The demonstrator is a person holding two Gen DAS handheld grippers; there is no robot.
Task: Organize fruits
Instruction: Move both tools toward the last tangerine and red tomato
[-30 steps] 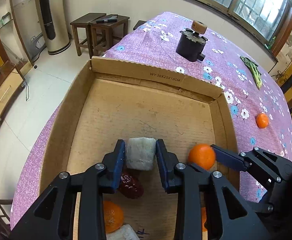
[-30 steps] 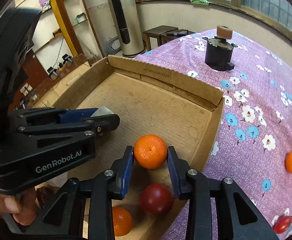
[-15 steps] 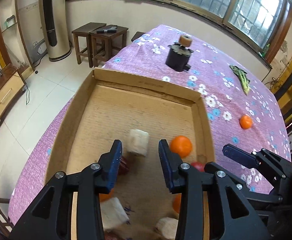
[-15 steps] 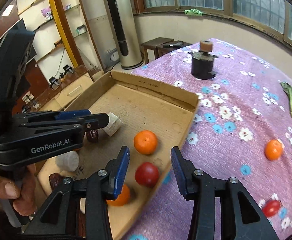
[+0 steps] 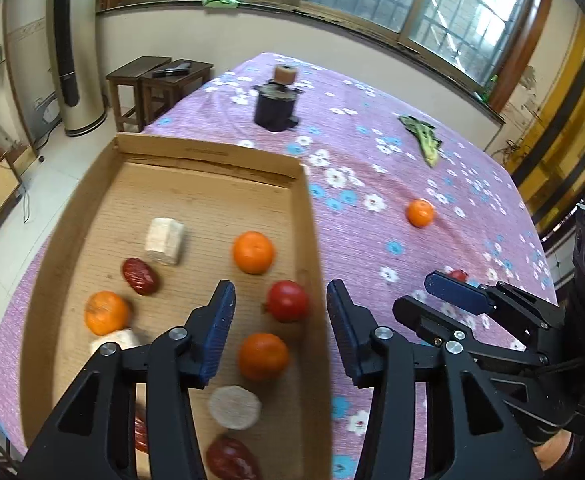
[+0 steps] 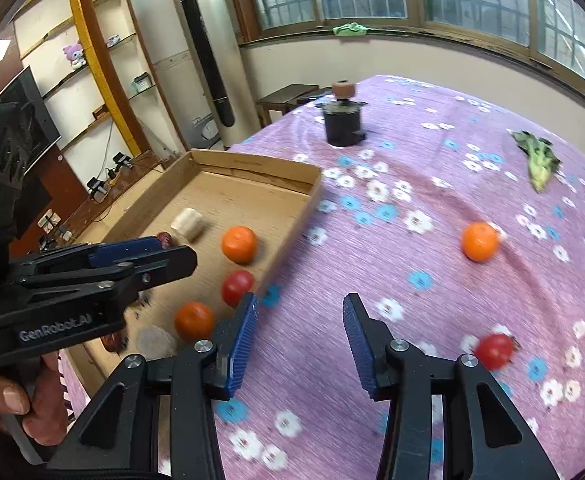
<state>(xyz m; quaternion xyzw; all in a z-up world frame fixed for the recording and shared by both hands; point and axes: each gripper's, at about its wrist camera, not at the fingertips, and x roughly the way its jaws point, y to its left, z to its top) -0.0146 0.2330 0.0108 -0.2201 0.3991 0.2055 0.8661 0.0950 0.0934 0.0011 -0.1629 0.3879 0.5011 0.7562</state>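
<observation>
Holding nothing: left gripper (image 5: 280, 312), black frame with ribbed blue pads, jaws wide apart, above the box's right wall.
Right gripper: right gripper (image 6: 299, 330), same build, jaws also spread wide and empty, over the bare cloth beside the box.
Container: shallow brown cardboard box (image 5: 310, 216) with low walls and a ribbed floor, sitting on the table's left part.
Inside the box, round fruit: three smooth oranges (image 5: 253, 252), (image 5: 263, 356), (image 5: 105, 313), and one glossy red tomato (image 5: 287, 301) close to the right wall, between two of the oranges.
Inside the box, other pieces: pale, rough-cut block (image 5: 164, 241) near the middle; a second pale lump (image 5: 116, 338), partly hidden behind the left gripper; a pale round slice (image 5: 234, 407); wrinkled dark-red dates (image 5: 140, 276), (image 5: 232, 460).
Still on the cloth: one loose orange (image 6: 479, 241), well apart from the box, and a small red tomato (image 6: 494, 351) just right of the right gripper.
Table cover: purple cloth with white and blue flowers (image 6: 412, 264), fine woven texture.
Far end: dark cylindrical pot with a brown spool on top (image 6: 342, 120); a green leafy vegetable (image 6: 538, 164) lying flat.
</observation>
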